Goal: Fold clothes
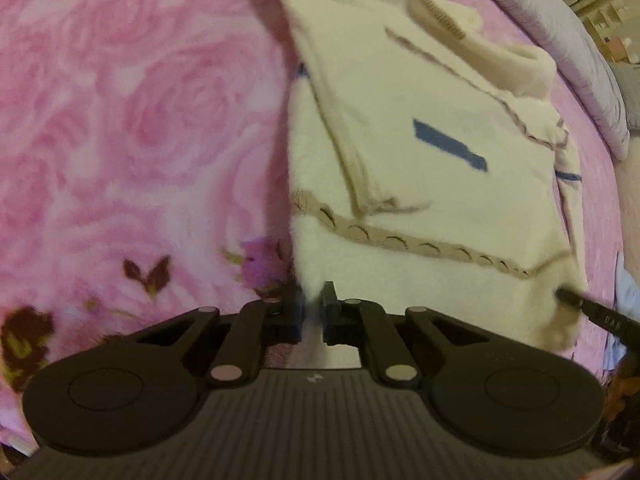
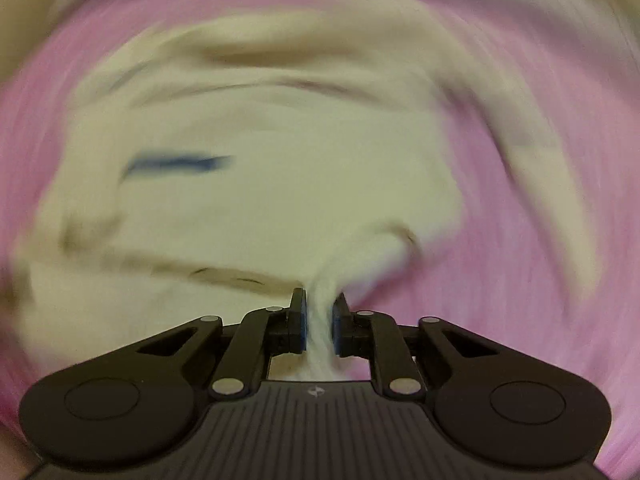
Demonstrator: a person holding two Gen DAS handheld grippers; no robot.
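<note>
A cream fluffy sweater (image 1: 420, 168) with blue dashes and a tan scalloped trim lies on the pink rose-patterned blanket (image 1: 132, 128). My left gripper (image 1: 313, 300) is shut on its near left corner, a thin fold of cream cloth pinched between the pads. At the sweater's near right corner the tip of my right gripper (image 1: 572, 298) shows, touching the hem. The right wrist view is heavily blurred; there my right gripper (image 2: 319, 304) is shut on a bunched twist of the cream sweater (image 2: 248, 200), with the pink blanket (image 2: 540, 240) behind.
A pale lilac pillow (image 1: 568, 52) lies along the far right edge of the bed. Beyond it stand shelves with small items (image 1: 612, 28). A light blue cloth (image 1: 624, 292) shows at the right edge.
</note>
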